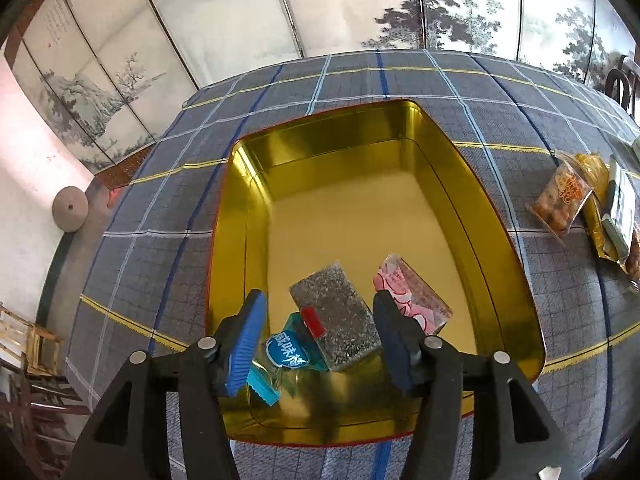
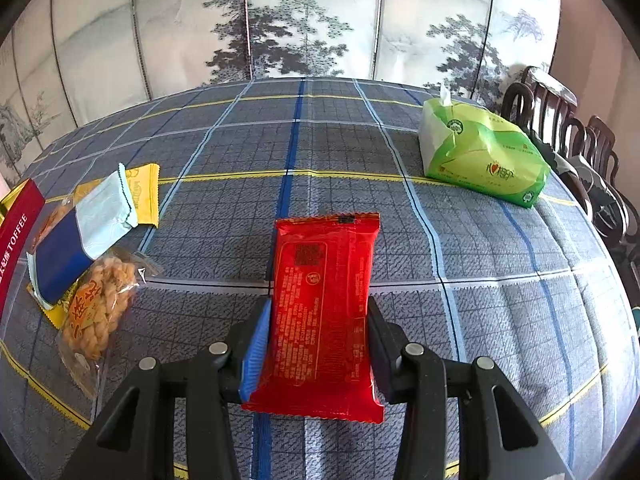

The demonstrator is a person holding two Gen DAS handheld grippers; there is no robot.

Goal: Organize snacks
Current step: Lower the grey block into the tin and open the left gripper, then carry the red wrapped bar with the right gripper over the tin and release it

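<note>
- The right gripper (image 2: 318, 320) has its jaws clenched on a red snack packet (image 2: 324, 312), held above the plaid bench (image 2: 460, 240); this looks like the carry step.
- The packet is glossy, with crimped ends and its printed back facing up.
- The left gripper (image 1: 320, 320), jaws released, hovers over the gold tin (image 1: 516, 248), where a speckled bar (image 1: 340, 316), a pink packet (image 1: 416, 296) and a teal packet (image 1: 286, 354) lie at 6 o'clock.
- Next, probably, the red packet swings toward the tin and goes into its bare 12 o'clock half.
</note>
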